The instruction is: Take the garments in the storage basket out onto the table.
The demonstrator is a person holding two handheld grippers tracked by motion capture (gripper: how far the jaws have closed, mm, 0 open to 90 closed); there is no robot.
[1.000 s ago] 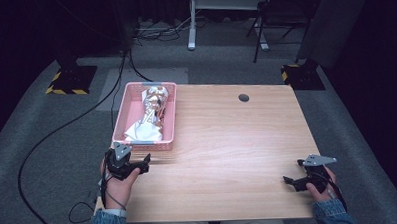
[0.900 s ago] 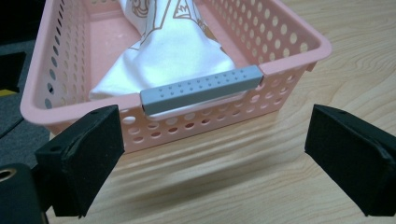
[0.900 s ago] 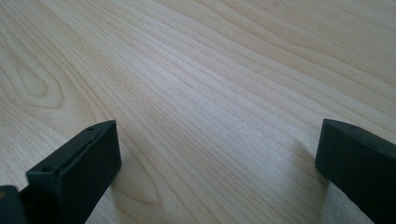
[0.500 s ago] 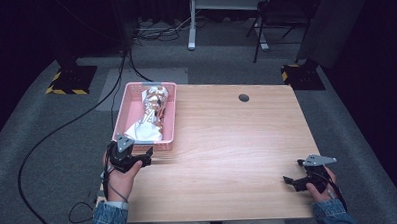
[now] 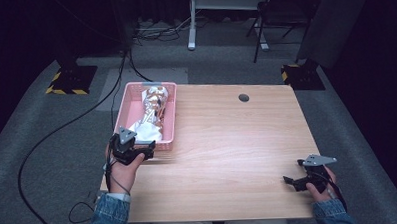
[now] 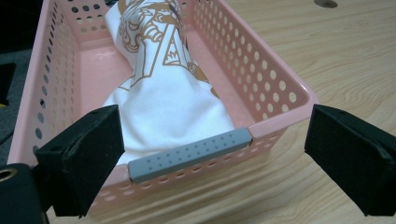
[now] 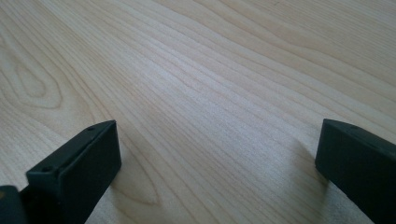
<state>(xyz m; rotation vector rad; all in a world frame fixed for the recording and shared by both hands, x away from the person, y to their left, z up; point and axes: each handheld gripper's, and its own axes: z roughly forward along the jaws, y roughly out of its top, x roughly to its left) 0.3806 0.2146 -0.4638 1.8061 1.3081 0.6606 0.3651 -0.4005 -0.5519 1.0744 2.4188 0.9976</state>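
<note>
Your left gripper (image 5: 147, 152) sits at the near short end of the pink perforated basket (image 5: 124, 102), at the table's left edge; jaws spread wide, nothing between them. In the left gripper view the jaws of that gripper (image 6: 219, 158) frame the basket's (image 6: 275, 88) near wall, where a grey dotted grip strip (image 6: 187, 154) runs along the rim, and neither jaw touches the plastic. Inside the basket lies a white cloth with a gold-brown print (image 6: 163, 88) (it could be a folded shirt or a bag; the print is cropped and hard to read), stretched from the near end toward the far wall. From the high view the same cloth (image 5: 152, 113) looks shiny toward the far end, pale and bunched at the near end. The basket stands on the wooden table (image 5: 237, 140), its long side running away from you. Your right gripper (image 5: 292, 181) rests low at the table's near right corner, well apart from the basket, the grey three-cornered plate on top. In the right gripper view its jaws (image 7: 217, 172) stand wide apart over bare wood grain (image 7: 196, 84), holding nothing. A small dark round hole (image 5: 243, 97) marks the far side of the tabletop.
</note>
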